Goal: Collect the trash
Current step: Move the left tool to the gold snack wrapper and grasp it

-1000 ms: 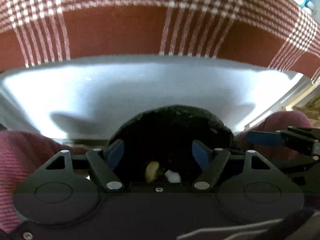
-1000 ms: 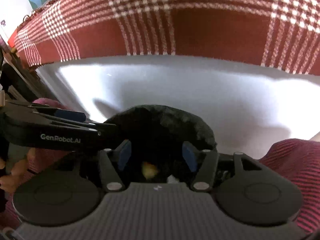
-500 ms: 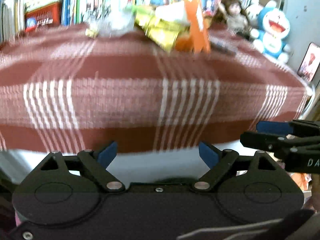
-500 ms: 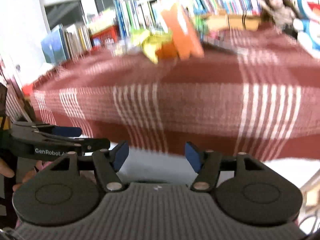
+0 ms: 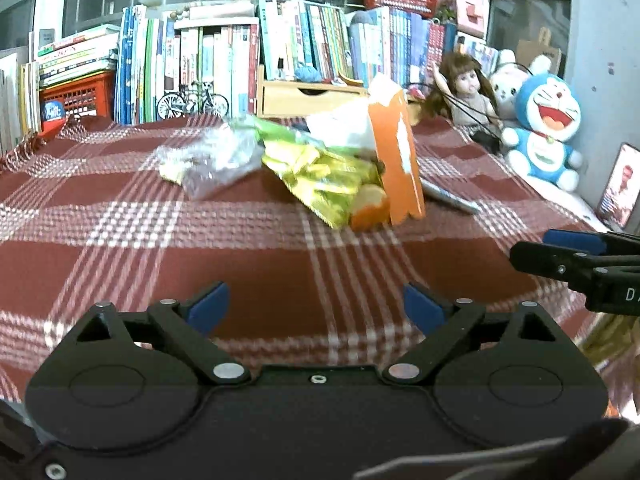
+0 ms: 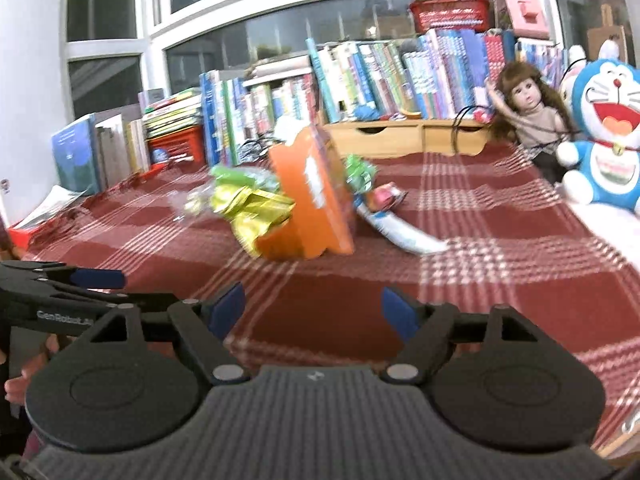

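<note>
Meanwhile my left hand-held gripper [image 5: 316,306] and right hand-held gripper [image 6: 312,310] were both opening wide, nothing between them; wrappers [image 5: 324,178] and an orange packet [image 6: 310,200] lay ahead on the checked tabletop [image 5: 200,272].

The left wrist view looks out low over its own tool [image 5: 316,308], facing forward and a little downward across the plaid-covered worktop [image 5: 120,248] toward the heap of wrappers [image 5: 328,172] and the row of books [image 5: 224,64] at the back — the right tool [image 5: 576,256] pokes in at its right edge. The right wrist view sits just beside it, equally low behind its own tool [image 6: 312,308], with the left tool [image 6: 72,284] at its left edge. Both share the wrapper heap [image 6: 288,208], the bookshelf row [image 6: 360,76], the doll [image 6: 532,112] and the blue plush [image 6: 608,132] — seen nearer and larger from the right.
</note>
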The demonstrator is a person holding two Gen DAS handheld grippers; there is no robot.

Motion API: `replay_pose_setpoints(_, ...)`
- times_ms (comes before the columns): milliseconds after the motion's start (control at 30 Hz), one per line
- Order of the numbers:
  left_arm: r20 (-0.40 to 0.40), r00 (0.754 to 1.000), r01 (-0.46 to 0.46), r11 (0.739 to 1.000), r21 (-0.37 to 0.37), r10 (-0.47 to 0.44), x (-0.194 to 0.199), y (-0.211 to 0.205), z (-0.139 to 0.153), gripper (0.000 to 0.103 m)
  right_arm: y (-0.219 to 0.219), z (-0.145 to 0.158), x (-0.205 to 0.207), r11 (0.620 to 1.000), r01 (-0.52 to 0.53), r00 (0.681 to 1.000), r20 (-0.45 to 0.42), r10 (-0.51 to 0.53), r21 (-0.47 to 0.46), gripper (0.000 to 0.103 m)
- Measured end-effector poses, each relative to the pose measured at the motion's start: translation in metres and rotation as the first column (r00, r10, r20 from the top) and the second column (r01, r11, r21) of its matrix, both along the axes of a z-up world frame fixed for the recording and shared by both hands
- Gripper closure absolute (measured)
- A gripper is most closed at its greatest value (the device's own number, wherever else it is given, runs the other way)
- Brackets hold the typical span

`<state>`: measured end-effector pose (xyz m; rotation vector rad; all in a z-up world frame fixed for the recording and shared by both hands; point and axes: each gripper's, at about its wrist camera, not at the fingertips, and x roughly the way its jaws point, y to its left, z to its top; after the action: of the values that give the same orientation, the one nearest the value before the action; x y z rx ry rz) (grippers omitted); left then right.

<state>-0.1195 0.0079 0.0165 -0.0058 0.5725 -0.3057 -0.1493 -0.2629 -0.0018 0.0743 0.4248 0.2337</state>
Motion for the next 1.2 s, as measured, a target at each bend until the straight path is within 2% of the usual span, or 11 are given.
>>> replay_pose_setpoints(300,0.016,0.999,-0.050,0.997,-0.057,0.051,0.057,-0.007,0.010,0.009,-0.023,0.006,0.058,0.996,0.089,0.996,-0.029,-0.089,0.021,0.018)
replay_pose_setpoints(533,-0.020,0.997,-0.070,0.991,-0.110,0.068,0.093,-0.015,-0.002,0.006,-0.031,-0.007,0.098,0.990,0.121,0.990,-0.058,-0.125,-0.073,0.018)
replay_pose_setpoints(600,-0.075,0.993,-0.109,0.969,-0.220,0.094,0.108,-0.008,-0.003,0.006,-0.033,-0.012,0.108,0.989,0.116,0.990,-0.064,-0.122,-0.089,0.018)
replay_pose_setpoints(700,-0.161,0.979,-0.177,0.907,-0.382,0.123,0.131,0.004,-0.006,0.006,-0.034,-0.016,0.120,0.991,0.092,0.992,-0.073,-0.099,-0.094,0.018)
replay_pose_setpoints(767,-0.186,0.974,-0.198,0.888,-0.416,0.130,0.146,0.005,-0.007,0.005,-0.031,-0.019,0.128,0.990,0.081,0.993,-0.075,-0.090,-0.113,0.018)
replay_pose_setpoints(833,-0.200,0.969,-0.218,0.892,-0.397,0.147,0.160,0.001,-0.010,0.005,-0.028,-0.023,0.136,0.988,0.072,0.993,-0.081,-0.083,-0.133,0.018)
replay_pose_setpoints(933,-0.197,0.967,-0.228,0.897,-0.378,0.163,0.173,-0.007,-0.015,0.011,-0.025,-0.029,0.147,0.988,0.065,0.992,-0.098,-0.080,-0.143,0.018)
replay_pose_setpoints(1000,-0.183,0.971,-0.219,0.887,-0.407,0.155,0.177,-0.010,-0.020,0.033,-0.025,-0.033,0.154,0.989,0.054,0.990,-0.122,-0.071,-0.137,0.019)
replay_pose_setpoints(1033,-0.152,0.979,-0.189,0.872,-0.451,0.133,0.177,-0.009,-0.022,0.046,-0.024,-0.034,0.157,0.990,0.046,0.988,-0.137,-0.065,-0.136,0.027)
replay_pose_setpoints(1067,-0.135,0.983,-0.172,0.873,-0.457,0.123,0.174,-0.011,-0.022,0.049,-0.024,-0.034,0.158,0.990,0.039,0.988,-0.141,-0.058,-0.135,0.038)
replay_pose_setpoints(1200,-0.043,0.994,-0.111,0.920,-0.375,0.103,0.165,-0.020,-0.013,0.054,-0.025,-0.031,0.154,0.988,0.042,0.988,-0.141,-0.063,-0.148,0.066)
